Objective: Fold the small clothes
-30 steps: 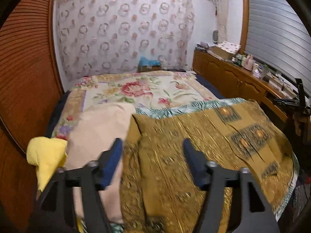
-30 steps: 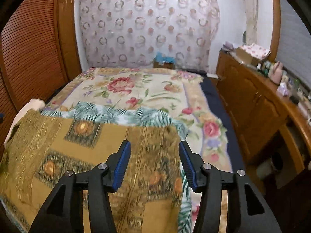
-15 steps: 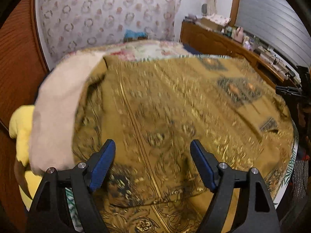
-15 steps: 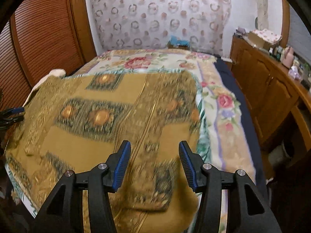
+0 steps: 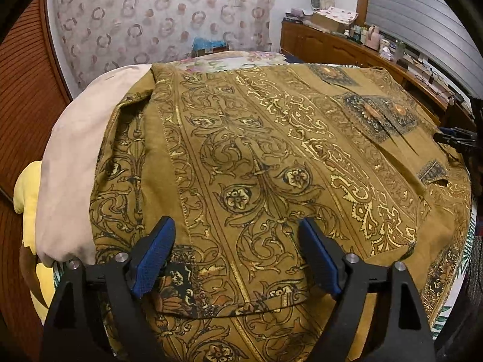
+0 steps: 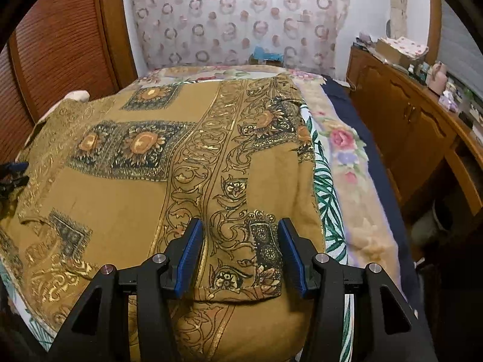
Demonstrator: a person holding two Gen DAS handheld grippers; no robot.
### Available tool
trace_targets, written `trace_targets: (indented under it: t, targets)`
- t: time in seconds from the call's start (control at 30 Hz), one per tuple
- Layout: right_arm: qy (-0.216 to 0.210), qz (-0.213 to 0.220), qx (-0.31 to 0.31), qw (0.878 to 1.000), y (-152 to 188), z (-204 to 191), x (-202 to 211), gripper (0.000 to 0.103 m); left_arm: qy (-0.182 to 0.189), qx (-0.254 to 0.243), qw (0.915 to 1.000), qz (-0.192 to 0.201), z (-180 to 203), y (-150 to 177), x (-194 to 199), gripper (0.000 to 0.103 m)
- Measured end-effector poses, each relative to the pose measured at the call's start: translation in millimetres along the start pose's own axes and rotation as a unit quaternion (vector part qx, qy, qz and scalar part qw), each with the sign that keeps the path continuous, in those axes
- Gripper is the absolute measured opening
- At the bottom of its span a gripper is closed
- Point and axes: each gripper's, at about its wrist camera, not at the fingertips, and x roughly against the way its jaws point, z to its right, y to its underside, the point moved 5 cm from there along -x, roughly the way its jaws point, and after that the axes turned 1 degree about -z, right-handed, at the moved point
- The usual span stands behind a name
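Fingers on the left gripper (image 5: 237, 255) are spread wide and have just been opening, with nothing pinched, only the flat mustard-gold patterned garment (image 5: 271, 166) lying under the gap. A hem line of that cloth runs across just below the blue pads (image 5: 154, 253), so the fingertips sit right above an edge. Over on the right gripper (image 6: 241, 255) the fingers stand about half apart, also released, hovering over a folded edge of the same garment (image 6: 187, 181), which crosses just behind the tips. Can't tell if either set actually touches the fabric.

Left of the left fingers there's a pale pink cloth (image 5: 78, 157) tucked under the garment's side, and past that a yellow cloth (image 5: 28, 187) at the bed's edge. Right of the right fingers the garment ends, then comes a strip of palm-leaf print sheet (image 6: 327, 199), then the floral blanket (image 6: 350, 163) and the bed's navy edge (image 6: 356, 120).

Ahead of both, the bed runs up to a circle-print curtain (image 6: 238, 15), with a blue-topped box (image 6: 267, 54) at its foot. Off to the right is a wooden sideboard (image 6: 407, 120) crowded with small stuff, including a cardboard box (image 6: 395, 49) draped with floral cloth. Slatted wooden doors (image 6: 63, 39) are on the left.
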Motion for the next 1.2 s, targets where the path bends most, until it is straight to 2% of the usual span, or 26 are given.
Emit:
trace_targets:
  t: [0.1,0.83,0.97,1.1,1.17,1.2]
  targets:
    - [0.004,0.000,0.012,1.000,8,-9,0,0.060,0.000,0.000,1.0000,0.000,-1,-1,0,0.088]
    - [0.003,0.004,0.007,1.000,17,-5,6,0.064,-0.001,-0.003,1.0000,-0.001,-2,1,3,0.088]
    - [0.002,0.003,0.007,1.000,16,-4,6,0.065,0.007,0.020,0.9997,0.008,-13,7,18,0.087]
    - [0.002,0.003,0.006,1.000,16,-4,7,0.065,0.007,0.050,0.9981,0.034,-31,12,38,0.085]
    - [0.002,0.003,0.006,1.000,16,-4,6,0.065,0.003,0.064,0.9972,0.039,-41,13,43,0.081]
    - [0.002,0.003,0.006,1.000,17,-4,6,0.065,0.003,0.070,0.9967,0.040,-45,14,44,0.075]
